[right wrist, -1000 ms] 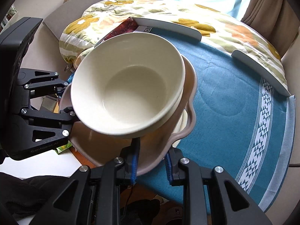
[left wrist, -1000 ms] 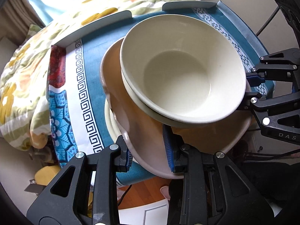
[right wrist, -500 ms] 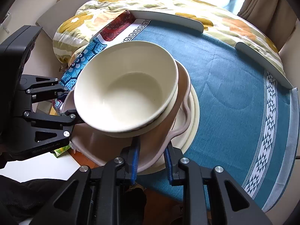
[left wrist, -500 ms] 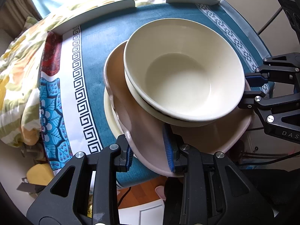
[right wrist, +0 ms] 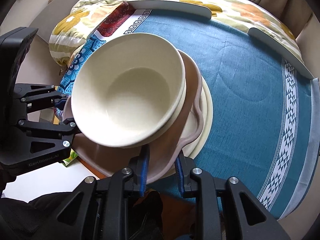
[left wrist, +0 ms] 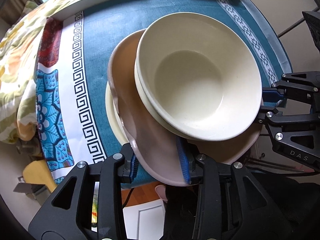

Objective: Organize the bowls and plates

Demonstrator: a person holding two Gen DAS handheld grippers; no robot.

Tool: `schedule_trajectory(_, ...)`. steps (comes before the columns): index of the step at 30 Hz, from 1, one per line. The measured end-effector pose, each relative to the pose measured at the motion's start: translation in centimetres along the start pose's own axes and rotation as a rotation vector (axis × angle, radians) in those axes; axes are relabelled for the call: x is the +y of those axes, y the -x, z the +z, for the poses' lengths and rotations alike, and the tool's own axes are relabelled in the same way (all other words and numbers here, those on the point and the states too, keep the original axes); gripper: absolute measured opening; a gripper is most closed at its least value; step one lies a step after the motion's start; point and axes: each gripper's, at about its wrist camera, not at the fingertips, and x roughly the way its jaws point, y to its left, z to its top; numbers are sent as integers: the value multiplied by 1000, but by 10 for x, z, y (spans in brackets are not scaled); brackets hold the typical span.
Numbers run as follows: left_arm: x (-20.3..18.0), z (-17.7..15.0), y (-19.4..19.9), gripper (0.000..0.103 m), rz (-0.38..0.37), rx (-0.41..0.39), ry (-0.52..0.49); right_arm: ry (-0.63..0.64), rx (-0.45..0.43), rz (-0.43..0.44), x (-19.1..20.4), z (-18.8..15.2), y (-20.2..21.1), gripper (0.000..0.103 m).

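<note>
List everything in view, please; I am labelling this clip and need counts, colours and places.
cream bowls: two, cream, nested, on the pink plate.
pink plate: one, dusty pink, wavy rim, tilted above the cream plates, its rim between both grippers' jaws.
cream plates: at least two, cream, stacked on the tablecloth under the pink plate.
tablecloth: one, teal with white patterned border, covering the table.
floral quilt: one, yellow, orange and white, beyond the table.
curved guards: three seen, white, on the table's far edge.
left gripper: black with blue pads, jaws opening around the pink plate's rim.
right gripper: black with blue pads, jaws on the pink plate's rim.
</note>
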Motion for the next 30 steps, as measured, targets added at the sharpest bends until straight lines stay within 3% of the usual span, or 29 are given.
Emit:
schedule_trajectory(1, -3, 0, 0, 45, -10, 4, -8, -14, 4, 15, -1, 0, -1, 22)
schedule_trajectory(2, -6, 0, 1, 64, -22, 4, -11, -26, 7, 28, -2, 0, -1, 22)
schedule_trajectory(4, -9, 0, 3, 80, -18, -6, -10, -27, 10, 25, 1, 1, -2, 22)
schedule_trajectory(14, -1, -1, 14, 80, -1, -2, 5, -46, 26, -6, 2, 3, 6, 23)
schedule_trajectory(20, 2, -5, 28, 80, -4, -17, 4, -70, 25, -6, 3, -2, 15, 37)
schedule_trajectory(25, 7, -19, 53, 80, -2, -61, 21, -112, -41, -14, 4, -16, 42, 39)
schedule_trajectory(30, 7, -38, 97, 80, 27, -182, 79, -138, -166, -65, 15, -38, 82, 39)
